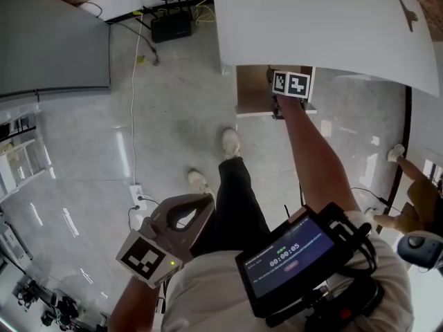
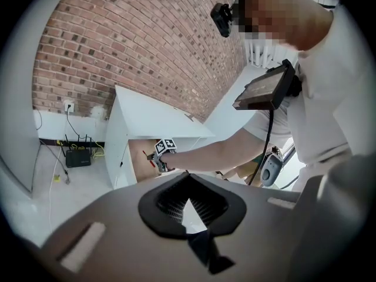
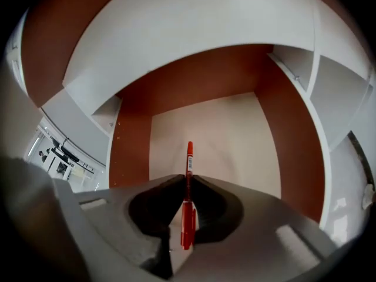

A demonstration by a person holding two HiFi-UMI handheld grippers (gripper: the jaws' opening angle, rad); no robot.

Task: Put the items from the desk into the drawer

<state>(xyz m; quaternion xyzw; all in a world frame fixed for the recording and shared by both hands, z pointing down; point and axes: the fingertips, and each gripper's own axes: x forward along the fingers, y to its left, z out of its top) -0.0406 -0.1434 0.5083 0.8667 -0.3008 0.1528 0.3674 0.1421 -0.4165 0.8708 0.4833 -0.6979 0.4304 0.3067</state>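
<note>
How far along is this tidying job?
Done: the drawer stands open, its visible floor bare. In hand: the right gripper holds a red pen inside it. Still to do: dropping the pen; the left gripper is shut, empty. The desk shows one small dark shape.

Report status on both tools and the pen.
Right tool shut on red pen, over open drawer. Left tool shut, empty. Nothing in the way.
</note>
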